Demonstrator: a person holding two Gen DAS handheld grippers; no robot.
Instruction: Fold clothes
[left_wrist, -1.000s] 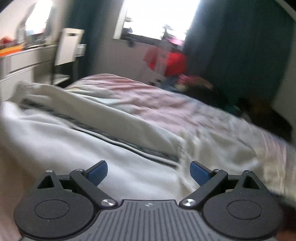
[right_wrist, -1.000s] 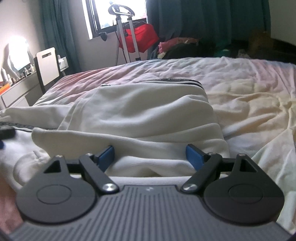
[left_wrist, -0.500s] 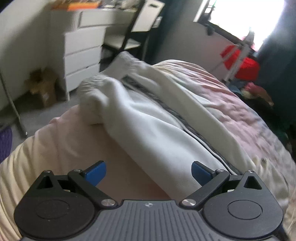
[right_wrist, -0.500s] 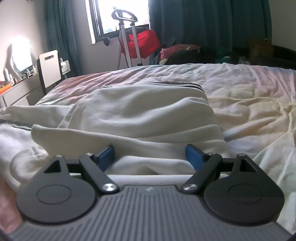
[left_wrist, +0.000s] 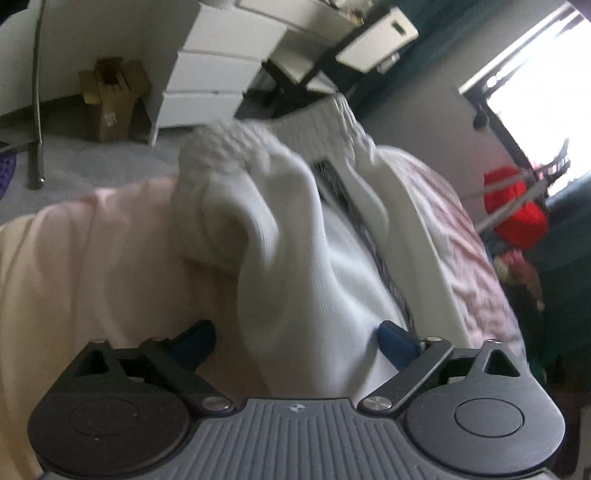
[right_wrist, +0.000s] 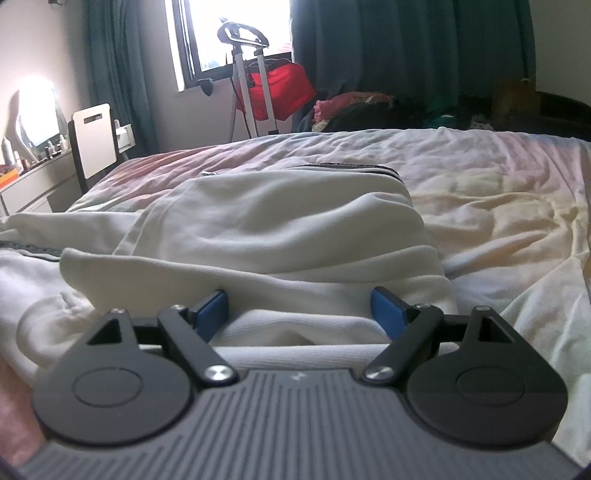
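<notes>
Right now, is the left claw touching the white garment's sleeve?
Cannot tell. In the left wrist view the closing left claw straddles the white sleeve, but blur hides whether its blue pads press the cloth.

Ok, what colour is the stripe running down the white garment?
Dark grey stripe with a fine pattern, clearest in the left wrist view.

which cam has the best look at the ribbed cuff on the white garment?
Left wrist: the ribbed cuff sits close and unblocked at the bed edge, slightly blurred. Right wrist shows the white garment's folded body only; no cuff visible.
</notes>
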